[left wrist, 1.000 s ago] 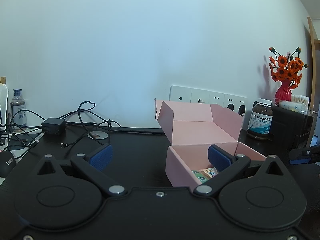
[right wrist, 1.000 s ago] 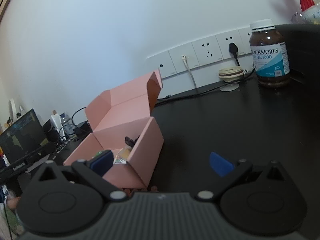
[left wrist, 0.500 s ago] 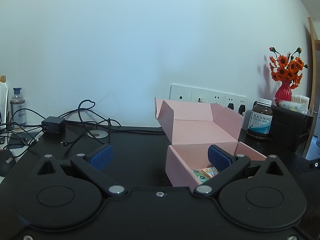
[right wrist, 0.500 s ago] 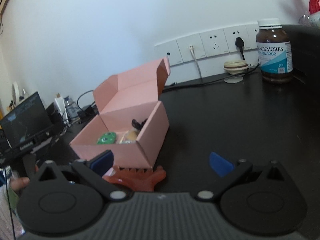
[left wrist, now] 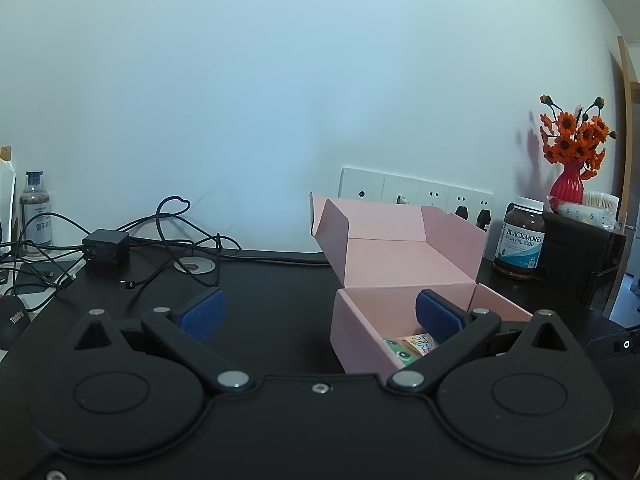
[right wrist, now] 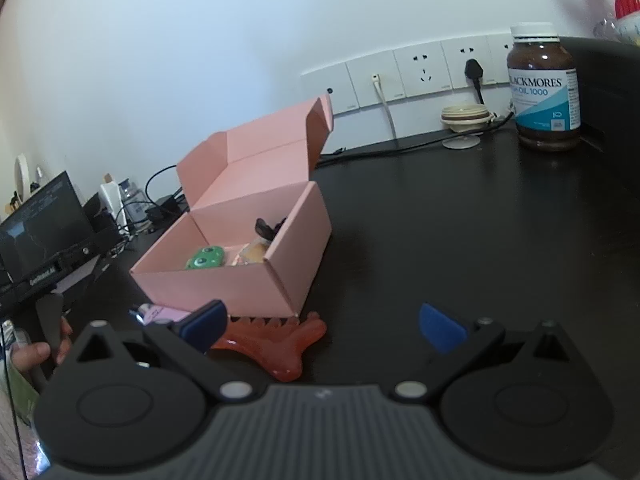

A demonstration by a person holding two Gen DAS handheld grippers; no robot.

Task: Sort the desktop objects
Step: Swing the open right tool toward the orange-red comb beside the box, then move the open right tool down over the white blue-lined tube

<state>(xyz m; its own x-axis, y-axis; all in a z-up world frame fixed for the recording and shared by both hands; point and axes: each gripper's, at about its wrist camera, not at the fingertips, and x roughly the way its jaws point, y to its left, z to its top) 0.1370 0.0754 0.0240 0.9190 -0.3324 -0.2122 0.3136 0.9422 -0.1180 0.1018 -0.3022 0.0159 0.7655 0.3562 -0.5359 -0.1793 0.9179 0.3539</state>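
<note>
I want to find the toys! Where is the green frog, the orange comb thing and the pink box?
green frog (right wrist: 205, 258), right wrist view, on its face with the eyes.
orange comb (right wrist: 280, 340), right wrist view, on its flat middle.
pink box (right wrist: 248, 292), right wrist view, on its front wall.

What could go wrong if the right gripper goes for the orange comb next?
1. The orange comb lies flat on the black desk, tight against the pink box; a finger coming down there may shove the box instead.
2. A small pink item sits just left of the comb and could get pinched along with it.
3. The open right gripper straddles the comb's end; a thin flat piece may slip out.
</note>
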